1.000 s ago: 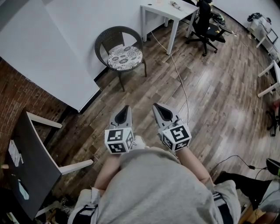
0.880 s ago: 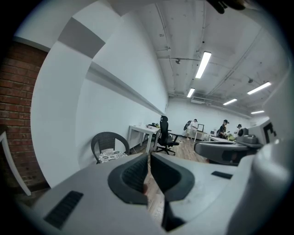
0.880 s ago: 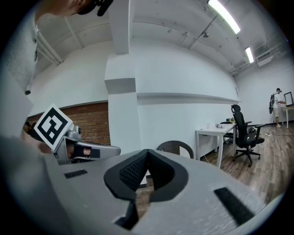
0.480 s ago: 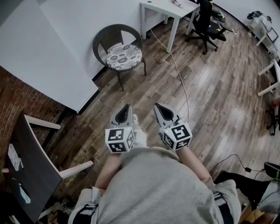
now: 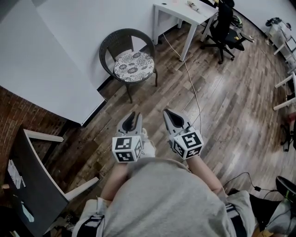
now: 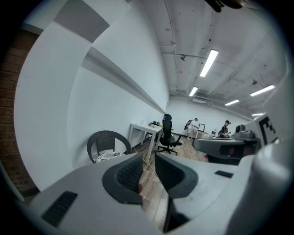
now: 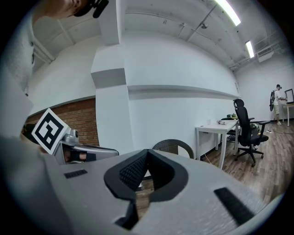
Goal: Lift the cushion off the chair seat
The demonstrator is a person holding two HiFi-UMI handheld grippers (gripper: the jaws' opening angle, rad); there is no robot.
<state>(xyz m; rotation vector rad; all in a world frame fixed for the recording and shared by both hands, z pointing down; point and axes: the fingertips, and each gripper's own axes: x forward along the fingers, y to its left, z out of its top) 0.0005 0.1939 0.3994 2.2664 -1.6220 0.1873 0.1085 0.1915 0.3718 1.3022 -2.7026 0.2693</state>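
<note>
Grey shirt (image 5: pixel 162 199); grey left tongs (image 5: pixel 132 115) and right tongs (image 5: pixel 167 114), 2 black-white marker cubes (image 5: pixel 126 148).

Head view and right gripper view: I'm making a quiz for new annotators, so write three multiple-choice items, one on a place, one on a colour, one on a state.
1. Where does the cushion lie? A: on the wicker chair's seat. B: in a box. C: on a shelf.
2. What colour is the table beside the office chair? A: black. B: white. C: red.
3. How do the right tongs stand? A: clamped on the cushion. B: wide open. C: shut and empty.

Answers: A, the cushion covers the chair's seat. B, its top and legs are white. C, the tips meet with nothing between them.
</note>
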